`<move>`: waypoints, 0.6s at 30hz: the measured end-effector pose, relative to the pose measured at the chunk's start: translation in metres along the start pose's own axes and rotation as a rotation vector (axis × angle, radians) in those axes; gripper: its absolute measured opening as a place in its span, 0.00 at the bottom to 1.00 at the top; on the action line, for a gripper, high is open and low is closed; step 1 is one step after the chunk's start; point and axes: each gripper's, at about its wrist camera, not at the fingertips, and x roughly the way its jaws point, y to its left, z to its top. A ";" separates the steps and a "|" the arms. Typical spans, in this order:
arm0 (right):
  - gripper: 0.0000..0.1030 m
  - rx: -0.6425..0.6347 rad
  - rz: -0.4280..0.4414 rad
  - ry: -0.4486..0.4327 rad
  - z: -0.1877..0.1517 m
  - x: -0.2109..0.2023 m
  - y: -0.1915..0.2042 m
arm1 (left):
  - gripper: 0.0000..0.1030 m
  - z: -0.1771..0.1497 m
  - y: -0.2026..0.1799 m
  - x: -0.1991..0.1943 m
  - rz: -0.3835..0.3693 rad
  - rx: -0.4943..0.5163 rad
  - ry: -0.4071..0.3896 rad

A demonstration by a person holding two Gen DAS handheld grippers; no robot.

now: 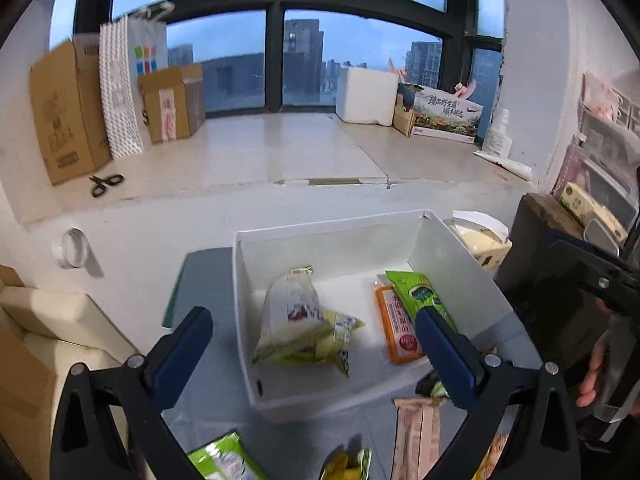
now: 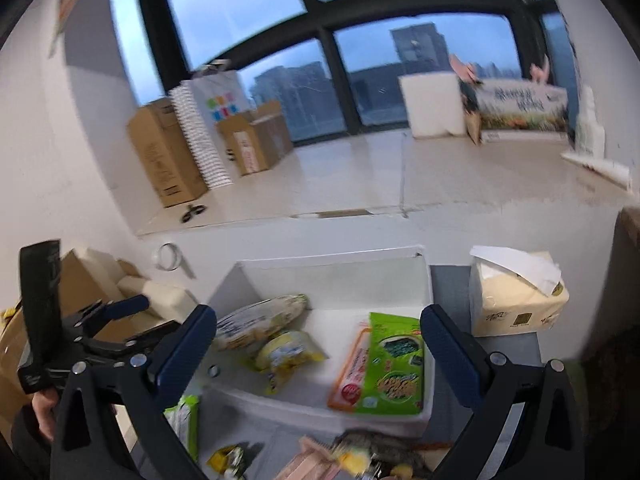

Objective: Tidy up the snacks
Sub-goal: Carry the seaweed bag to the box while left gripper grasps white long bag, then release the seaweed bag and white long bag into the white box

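Snacks lie partly in the white bin [image 1: 460, 256]: two pale bags [image 1: 296, 320], an orange pack [image 1: 394, 328] and a green pack [image 1: 416, 292]. Others wait on the table before it. Both grippers, left [image 1: 312, 344] and right [image 2: 318, 348], gape empty; pick a loose pack [image 1: 418, 432] by its edge.

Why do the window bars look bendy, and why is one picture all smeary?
Left wrist view: the fisheye lens bows the window bars, while the white bin and its snacks look crisp. Right wrist view: the bars curve too, and motion blur smears the snack packets at the bottom edge and the tissue pack.
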 end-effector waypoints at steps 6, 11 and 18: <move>1.00 -0.074 0.039 -0.043 -0.030 -0.057 0.030 | 1.00 -0.020 -0.027 -0.055 0.002 0.087 -0.054; 1.00 -0.072 0.050 -0.068 -0.067 -0.108 0.041 | 1.00 -0.046 -0.036 -0.088 -0.082 0.104 -0.052; 1.00 -0.037 -0.015 -0.016 -0.126 -0.136 0.034 | 1.00 -0.097 -0.033 -0.106 -0.147 0.047 0.004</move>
